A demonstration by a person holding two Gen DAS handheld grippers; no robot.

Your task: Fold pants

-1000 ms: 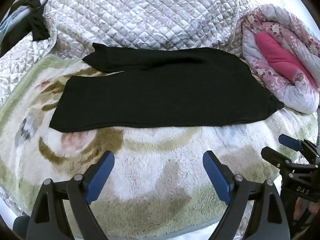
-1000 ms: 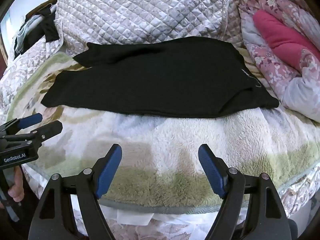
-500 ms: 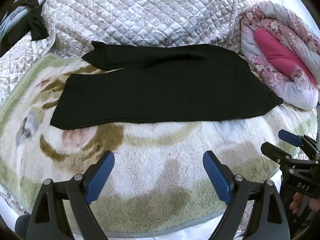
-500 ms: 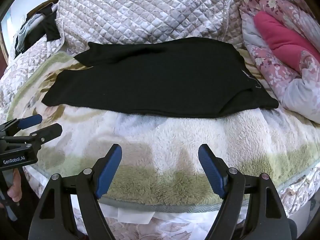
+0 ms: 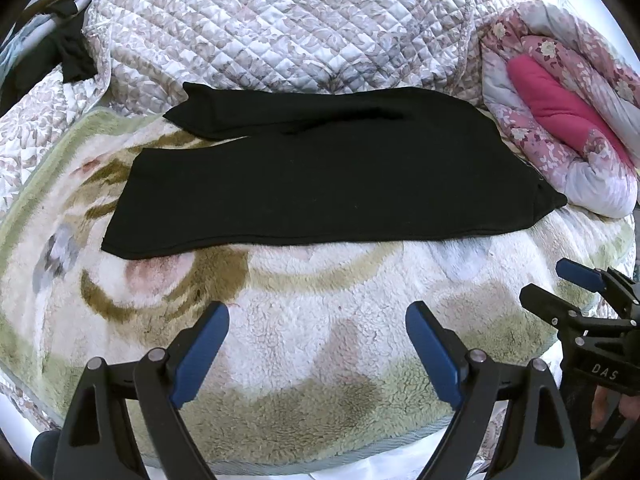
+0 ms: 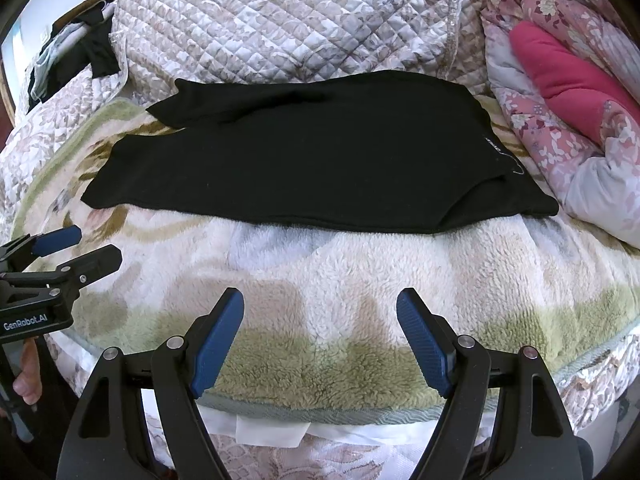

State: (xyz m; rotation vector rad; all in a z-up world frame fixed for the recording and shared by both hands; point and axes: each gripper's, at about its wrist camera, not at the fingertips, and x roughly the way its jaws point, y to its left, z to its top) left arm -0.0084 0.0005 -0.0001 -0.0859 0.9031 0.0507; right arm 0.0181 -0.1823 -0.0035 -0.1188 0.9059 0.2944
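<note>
Both wrist views look forward over the near bed edge, sharing the black pants [image 5: 320,184] [image 6: 312,160].

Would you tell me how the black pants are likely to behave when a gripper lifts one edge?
The black pants lie flat, following the fleece blanket, so they are probably floppy and will drape. The knit-looking fabric seems light; the pile may drag it slightly.

A fluffy cream-and-green fleece blanket [image 5: 320,344] spreads beneath the claw; ahead, a grey quilted bedspread [image 5: 280,28]; far right, a rolled pink floral duvet [image 6: 568,92].
</note>
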